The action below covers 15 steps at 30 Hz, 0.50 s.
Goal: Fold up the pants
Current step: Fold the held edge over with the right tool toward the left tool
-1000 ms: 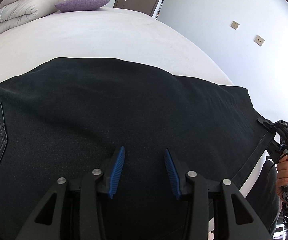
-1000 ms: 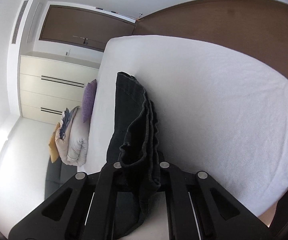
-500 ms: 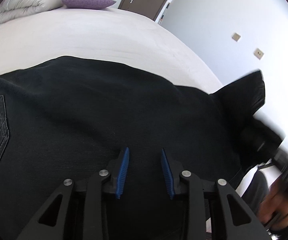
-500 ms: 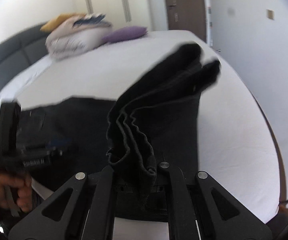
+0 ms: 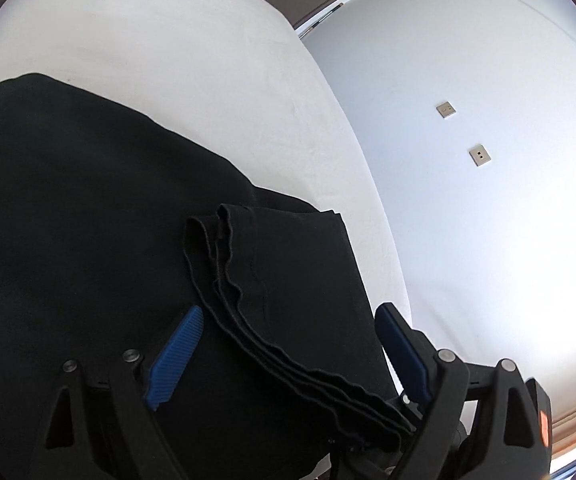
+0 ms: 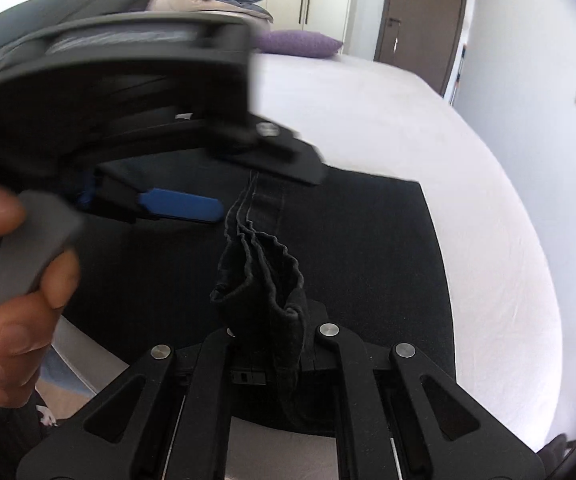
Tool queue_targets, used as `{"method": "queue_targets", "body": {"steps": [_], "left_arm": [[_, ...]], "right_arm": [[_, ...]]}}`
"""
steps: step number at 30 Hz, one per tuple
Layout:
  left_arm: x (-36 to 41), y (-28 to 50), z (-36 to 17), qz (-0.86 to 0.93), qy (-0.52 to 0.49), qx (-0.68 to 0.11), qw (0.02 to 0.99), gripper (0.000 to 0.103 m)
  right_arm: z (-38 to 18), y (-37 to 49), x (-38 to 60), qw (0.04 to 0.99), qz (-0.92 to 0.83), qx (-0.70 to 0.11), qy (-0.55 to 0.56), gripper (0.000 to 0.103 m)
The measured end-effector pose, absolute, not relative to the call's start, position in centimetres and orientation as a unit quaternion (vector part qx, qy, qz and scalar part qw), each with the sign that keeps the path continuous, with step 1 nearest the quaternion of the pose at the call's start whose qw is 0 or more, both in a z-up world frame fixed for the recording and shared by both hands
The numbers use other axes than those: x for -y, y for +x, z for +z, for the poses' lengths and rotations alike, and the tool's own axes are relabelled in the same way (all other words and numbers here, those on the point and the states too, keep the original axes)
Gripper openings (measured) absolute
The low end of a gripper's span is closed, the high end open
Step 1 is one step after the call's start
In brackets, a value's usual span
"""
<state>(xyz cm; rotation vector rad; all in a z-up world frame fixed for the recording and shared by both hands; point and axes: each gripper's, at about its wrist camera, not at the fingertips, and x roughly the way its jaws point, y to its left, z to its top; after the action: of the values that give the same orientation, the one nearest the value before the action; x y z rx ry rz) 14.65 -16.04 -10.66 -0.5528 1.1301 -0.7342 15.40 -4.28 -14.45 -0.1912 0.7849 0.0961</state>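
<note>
On the white bed the black pants lie spread flat, with the leg hems already carried over on top of the upper part. Right gripper is clenched on that bunched hem stack. Left gripper has its blue fingers spread wide on either side of the same layered edge, grasping nothing. I'd say the trick now is to lay the hems down square with the edge underneath, keep the layers stacked, then let go low so nothing slides.
</note>
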Motion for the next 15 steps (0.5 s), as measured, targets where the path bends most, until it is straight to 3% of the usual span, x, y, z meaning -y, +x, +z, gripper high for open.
{"method": "queue_targets", "body": {"steps": [1,3,4,5,15], "left_arm": [[16.5,15.0,-10.8,-0.330,-0.251,-0.524,0.744,0.083],[16.6,15.3,-11.3,-0.324,-0.247,-0.538,0.738,0.048],[16.6,15.6,-11.8,-0.322,-0.246,-0.551,0.730,0.017],[16.4,15.7,-12.1,-0.324,-0.251,-0.555,0.724,0.008],[10.9,16.5,-9.9,-0.323,-0.221,-0.533,0.750,0.008]], "right_arm": [[-14.4,15.2,4.1,0.919,0.049,-0.379,-0.098,0.006],[-14.2,14.8,3.6,0.920,0.052,-0.374,-0.108,0.006],[-14.3,13.8,3.0,0.920,0.053,-0.371,-0.114,0.006],[-14.2,13.2,2.6,0.921,0.054,-0.368,-0.121,0.006],[-12.9,12.2,-2.4,0.910,0.129,-0.347,-0.189,0.007]]}}
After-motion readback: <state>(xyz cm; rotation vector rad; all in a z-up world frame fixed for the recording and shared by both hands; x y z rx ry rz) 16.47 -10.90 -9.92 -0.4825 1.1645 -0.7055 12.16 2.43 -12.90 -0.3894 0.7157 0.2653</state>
